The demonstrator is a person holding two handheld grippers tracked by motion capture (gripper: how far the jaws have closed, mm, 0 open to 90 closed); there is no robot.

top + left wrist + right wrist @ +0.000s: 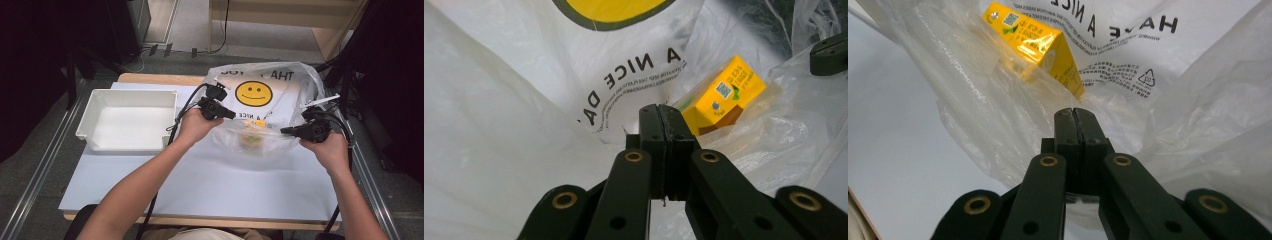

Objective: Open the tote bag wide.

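A white plastic bag (292, 85) printed with a yellow smiley face lies on the right half of the table, its mouth toward me. A yellow carton (252, 138) rests inside it, seen through the thin film. My left gripper (231, 115) is shut on the bag's left rim and my right gripper (284, 131) is shut on its right rim, holding the mouth spread. In the left gripper view the closed jaws (659, 112) sit just in front of the carton (719, 95). The right gripper view has its shut gripper (1073, 116) pinching film (1208, 115) below the carton (1033, 45).
An empty white tray (95, 107) stands on the table's left side. The white table sheet (210, 180) stretches toward me, with both forearms over it. Dark equipment and cables stand beyond the table's right edge.
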